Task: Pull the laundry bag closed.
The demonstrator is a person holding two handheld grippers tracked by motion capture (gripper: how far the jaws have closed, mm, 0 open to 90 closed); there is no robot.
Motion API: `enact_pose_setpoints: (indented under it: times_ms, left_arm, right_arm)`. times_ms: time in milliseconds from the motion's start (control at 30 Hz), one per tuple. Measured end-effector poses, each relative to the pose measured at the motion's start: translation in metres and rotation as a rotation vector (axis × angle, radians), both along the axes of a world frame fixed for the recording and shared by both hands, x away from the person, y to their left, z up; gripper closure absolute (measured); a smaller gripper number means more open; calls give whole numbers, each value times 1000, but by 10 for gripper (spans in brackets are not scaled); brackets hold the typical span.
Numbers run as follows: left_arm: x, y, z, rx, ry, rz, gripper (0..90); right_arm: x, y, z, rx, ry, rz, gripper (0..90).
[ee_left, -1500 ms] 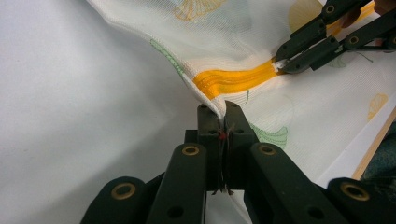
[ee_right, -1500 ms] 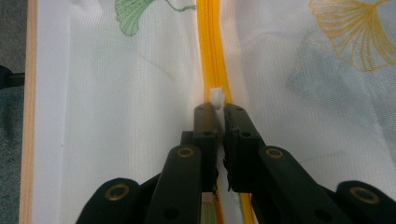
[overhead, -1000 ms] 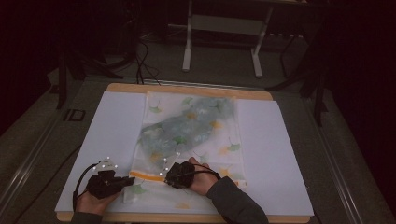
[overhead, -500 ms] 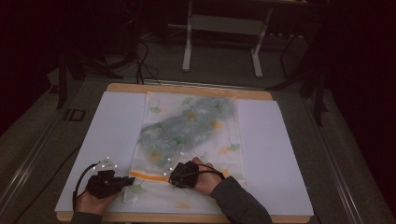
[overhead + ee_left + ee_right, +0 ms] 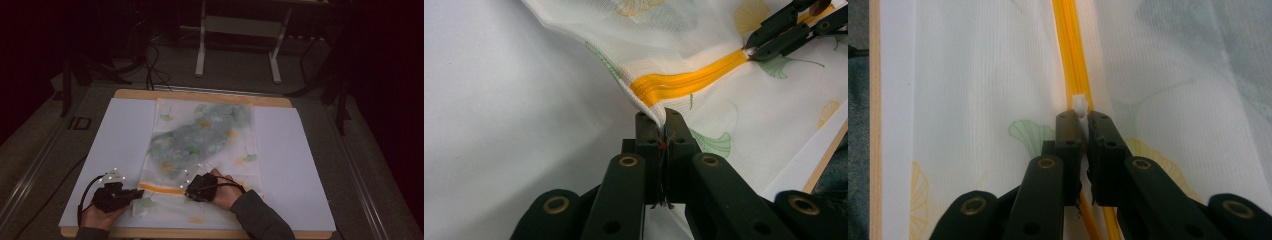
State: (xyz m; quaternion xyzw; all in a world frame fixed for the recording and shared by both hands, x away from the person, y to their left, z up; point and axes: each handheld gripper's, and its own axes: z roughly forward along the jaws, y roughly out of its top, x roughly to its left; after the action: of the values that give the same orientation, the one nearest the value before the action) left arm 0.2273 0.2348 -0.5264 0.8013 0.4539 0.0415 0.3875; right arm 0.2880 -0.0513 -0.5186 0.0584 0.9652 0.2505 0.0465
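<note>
Two grippers work the orange zipper of a leaf-printed mesh bag lying flat on a white-covered table.

The zipper runs crosswise near the bag's near end; the bag's length runs away from the person. The left gripper is clamped on the bag's corner by the zipper's end. The right gripper pinches the white zipper pull. No legible writing.
</note>
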Motion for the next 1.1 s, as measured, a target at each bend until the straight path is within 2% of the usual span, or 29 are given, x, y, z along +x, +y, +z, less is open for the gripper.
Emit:
enact_pose_setpoints:
  times_ms: [1100]
  left_arm:
    - [0,2,0,0,-2,8,881]
  right_arm:
    - [0,-24,1,-16,-13,-25,845]
